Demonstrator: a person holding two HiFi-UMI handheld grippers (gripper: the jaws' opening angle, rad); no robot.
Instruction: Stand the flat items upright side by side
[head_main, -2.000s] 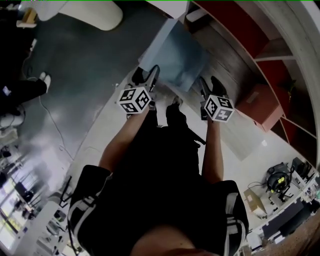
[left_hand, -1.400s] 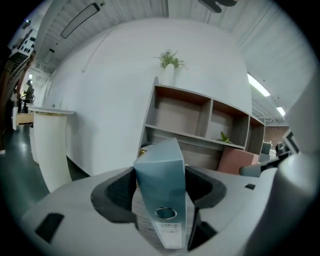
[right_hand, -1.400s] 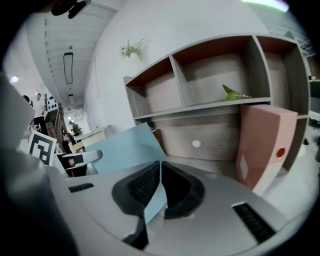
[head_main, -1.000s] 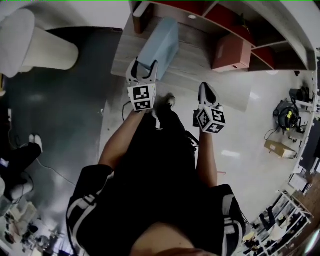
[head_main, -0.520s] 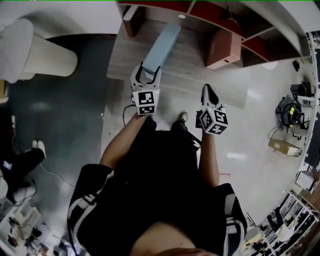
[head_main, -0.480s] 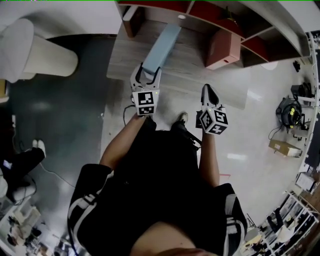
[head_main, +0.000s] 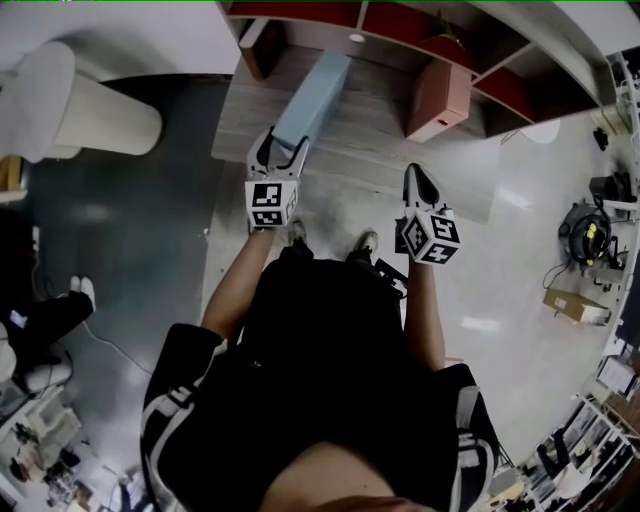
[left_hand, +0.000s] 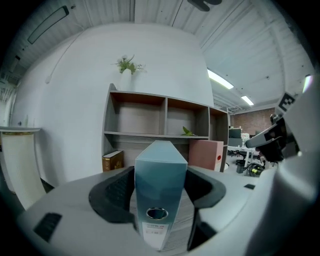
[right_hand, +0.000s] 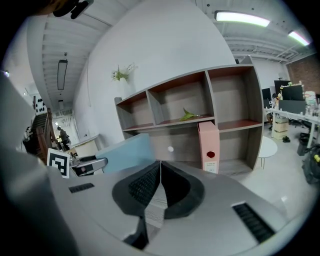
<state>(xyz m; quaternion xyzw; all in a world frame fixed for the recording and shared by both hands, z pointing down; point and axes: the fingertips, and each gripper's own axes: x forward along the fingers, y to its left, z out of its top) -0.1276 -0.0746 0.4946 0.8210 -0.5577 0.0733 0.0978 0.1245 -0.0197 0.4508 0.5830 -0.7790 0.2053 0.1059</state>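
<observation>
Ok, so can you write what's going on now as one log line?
left gripper: shut on blue binder spine | right gripper: shut, empty | pink binder: upright in shelf unit | binders: apart

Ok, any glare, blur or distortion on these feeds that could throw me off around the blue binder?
Head view: heavy fisheye bows the shelf, glare patches on the pale floor, blue binder clear. Left gripper view: binder spine sharp, corners vignetted black. Right gripper view: ceiling light blown out, pink binder crisp.
</observation>
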